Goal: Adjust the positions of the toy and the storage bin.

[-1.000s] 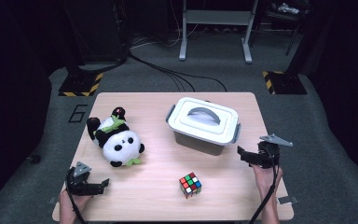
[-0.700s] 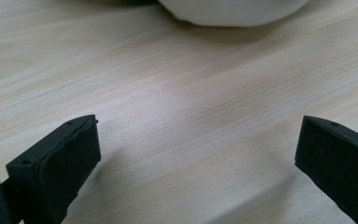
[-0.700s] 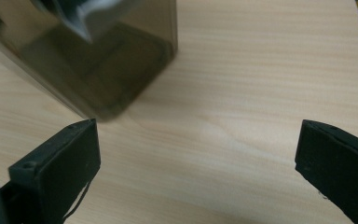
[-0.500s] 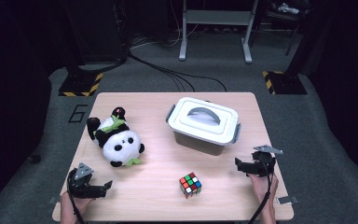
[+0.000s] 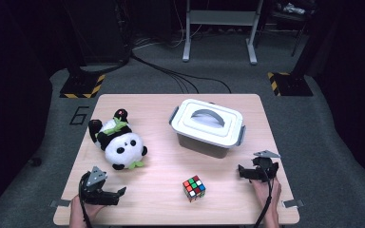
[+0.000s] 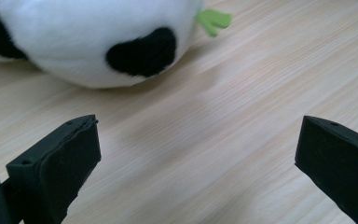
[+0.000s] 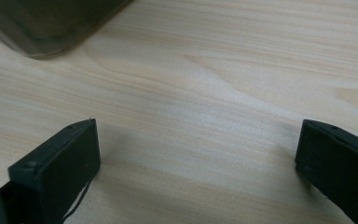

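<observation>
Here the plush panda point(image 5: 118, 145) lies on its back at the left of the wooden table point(image 5: 161, 109), its long axis running from its feet at the far left to its head nearer the table's middle. In the left gripper view its white body is cut off by the top edge (one black patch and a green leaf show). The left gripper point(image 5: 110, 197) rests near it, jaws wide, holding nothing. The right gripper point(image 5: 245, 171), equally wide and empty, sits just beside the lidded storage box point(image 5: 208, 128). A Rubik's cube point(image 5: 194, 188) lies between the grippers.
</observation>
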`<state>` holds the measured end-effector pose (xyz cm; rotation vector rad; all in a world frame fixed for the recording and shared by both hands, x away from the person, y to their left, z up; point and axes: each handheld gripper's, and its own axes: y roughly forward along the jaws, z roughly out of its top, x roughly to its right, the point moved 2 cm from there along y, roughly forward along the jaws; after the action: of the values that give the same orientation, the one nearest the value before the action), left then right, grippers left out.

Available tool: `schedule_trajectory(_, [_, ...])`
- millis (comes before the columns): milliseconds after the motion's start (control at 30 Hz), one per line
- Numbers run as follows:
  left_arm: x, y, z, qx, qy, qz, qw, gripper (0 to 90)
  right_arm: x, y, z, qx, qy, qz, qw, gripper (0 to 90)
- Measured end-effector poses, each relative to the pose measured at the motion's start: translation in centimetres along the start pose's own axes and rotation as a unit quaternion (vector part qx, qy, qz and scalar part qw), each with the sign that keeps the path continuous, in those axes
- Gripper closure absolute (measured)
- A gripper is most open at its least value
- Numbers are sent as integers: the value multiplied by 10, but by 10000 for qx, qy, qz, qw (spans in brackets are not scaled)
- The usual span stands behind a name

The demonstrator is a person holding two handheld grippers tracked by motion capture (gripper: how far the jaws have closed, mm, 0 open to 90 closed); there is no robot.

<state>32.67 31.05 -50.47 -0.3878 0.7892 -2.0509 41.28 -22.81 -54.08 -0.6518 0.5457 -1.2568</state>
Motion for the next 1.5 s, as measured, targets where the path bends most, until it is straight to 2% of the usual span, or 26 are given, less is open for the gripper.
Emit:
schedule_trajectory(233, [17,3,13,100,187,-193,9996,0,-1,0,-1,49,-17,-46,10000,0])
schedule_trajectory(367, [28,8,21,154,292,-393,9987,0,0,0,-2,52,-52,-59,10000,0])
schedule_trajectory(400, [31,10,23,209,314,-383,9986,0,0,0,-2,53,-52,-60,10000,0])
schedule_trajectory(633, [53,18,41,306,497,-702,9958,0,0,0,-2,63,-50,-68,9999,0])
schedule_trajectory(933, [82,30,62,344,722,-1087,9908,0,-1,0,-2,91,-58,-77,9999,0])
schedule_trajectory(1033, [91,33,69,359,868,-1153,9889,0,-1,0,-2,95,-67,-78,9999,0])
schedule_trajectory(1133, [101,37,75,362,956,-1255,9868,0,-1,0,-2,79,-35,-83,9999,0])
schedule_trajectory(1167, [104,38,76,378,921,-1280,9868,0,-1,0,-2,80,-36,-83,9999,0])
schedule_trajectory(1300, [116,43,83,394,1056,-1378,9840,0,-1,0,-2,79,-36,-82,9999,0])
schedule_trajectory(1500, [138,51,95,387,1231,-1653,9778,0,-1,0,-2,81,-36,-82,9999,0])
